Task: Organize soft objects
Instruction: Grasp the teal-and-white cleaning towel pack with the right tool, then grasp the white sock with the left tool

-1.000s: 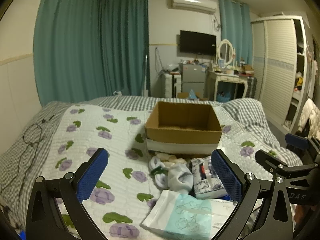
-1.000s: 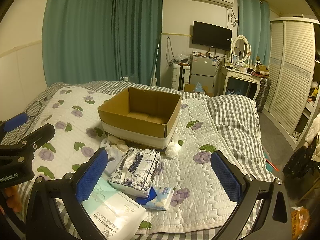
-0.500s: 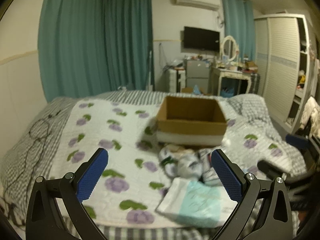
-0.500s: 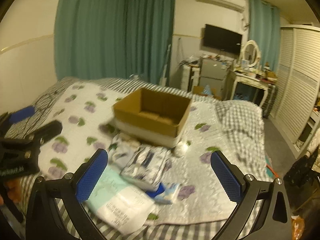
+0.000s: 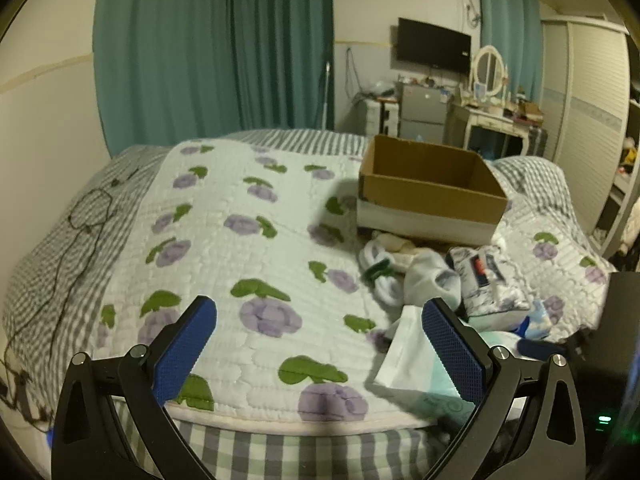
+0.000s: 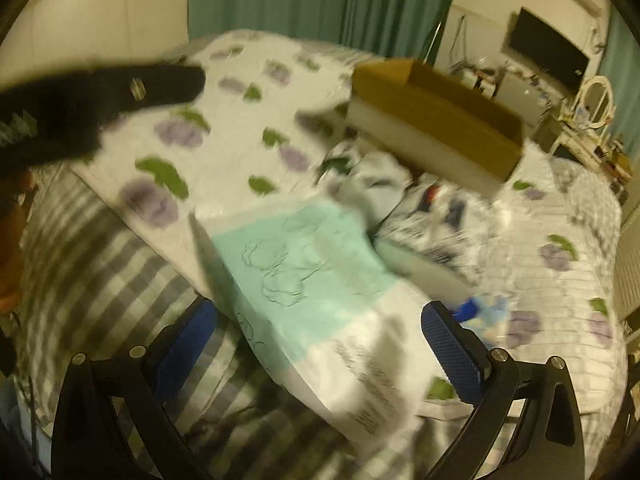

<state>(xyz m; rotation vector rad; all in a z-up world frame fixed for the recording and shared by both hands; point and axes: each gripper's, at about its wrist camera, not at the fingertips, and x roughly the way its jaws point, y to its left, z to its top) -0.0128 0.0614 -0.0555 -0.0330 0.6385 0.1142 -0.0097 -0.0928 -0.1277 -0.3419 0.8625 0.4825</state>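
An empty cardboard box (image 5: 430,188) sits on the flowered quilt (image 5: 240,240); it also shows in the right wrist view (image 6: 436,124). In front of it lie white socks (image 5: 424,280), a patterned tissue pack (image 5: 488,284) and a white and mint towel pack (image 5: 412,356). My left gripper (image 5: 316,348) is open and empty over the bed's near edge, left of the pile. My right gripper (image 6: 318,344) is open, its fingers straddling the near end of the towel pack (image 6: 304,276), not closed on it. The right wrist view is blurred.
A black cable (image 5: 80,224) lies on the checked sheet at the left. A small blue packet (image 6: 480,308) lies right of the towel pack. Green curtains (image 5: 212,52), a dresser with a mirror (image 5: 492,76) and a wardrobe (image 5: 588,120) stand beyond the bed.
Both grippers pulled back from the bed and then came in again. The right gripper dropped low and close around the towel pack. The left swung left. Both stayed open.
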